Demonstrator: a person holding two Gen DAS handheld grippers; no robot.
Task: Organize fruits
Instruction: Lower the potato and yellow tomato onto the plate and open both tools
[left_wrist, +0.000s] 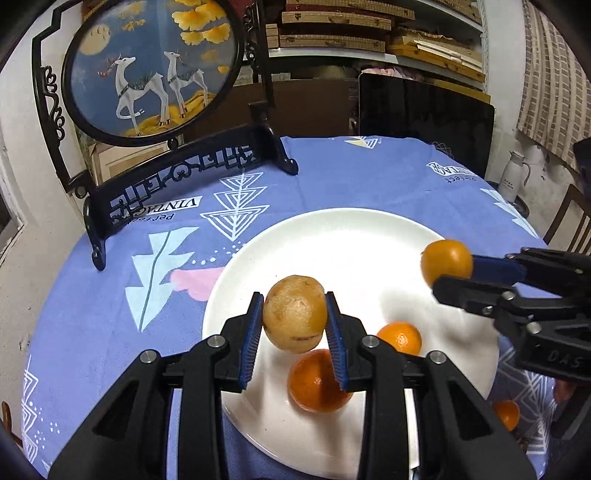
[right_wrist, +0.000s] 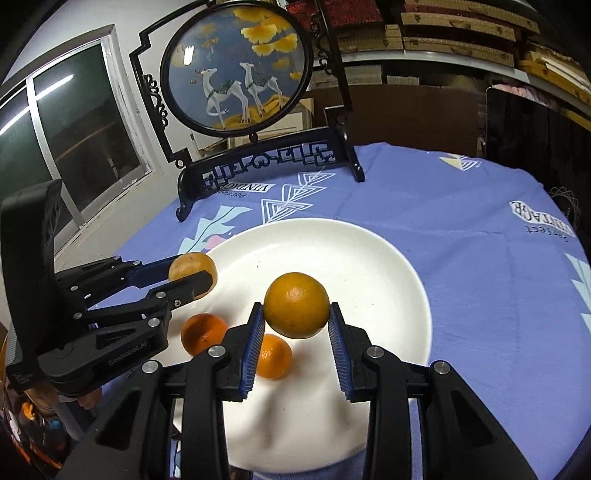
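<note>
A white plate (left_wrist: 332, 236) lies on the blue tablecloth and also shows in the right wrist view (right_wrist: 369, 258). My left gripper (left_wrist: 294, 321) is shut on a yellow-brown fruit (left_wrist: 294, 314), held above the plate's left part; it shows in the right wrist view too (right_wrist: 192, 275). My right gripper (right_wrist: 296, 325) is shut on a yellow-orange citrus (right_wrist: 296, 304), held above the plate; the left wrist view shows it over the right rim (left_wrist: 446, 261). Two tangerines (left_wrist: 317, 382) (left_wrist: 400, 338) lie on the plate, also in the right wrist view (right_wrist: 203, 332) (right_wrist: 273, 356).
A black carved stand with a round deer painting (left_wrist: 155, 66) stands at the table's far left. A dark screen (left_wrist: 424, 118) stands at the far edge. Another orange fruit (left_wrist: 506, 414) lies off the plate at the right. A chair (left_wrist: 569, 218) stands beyond the table's right edge.
</note>
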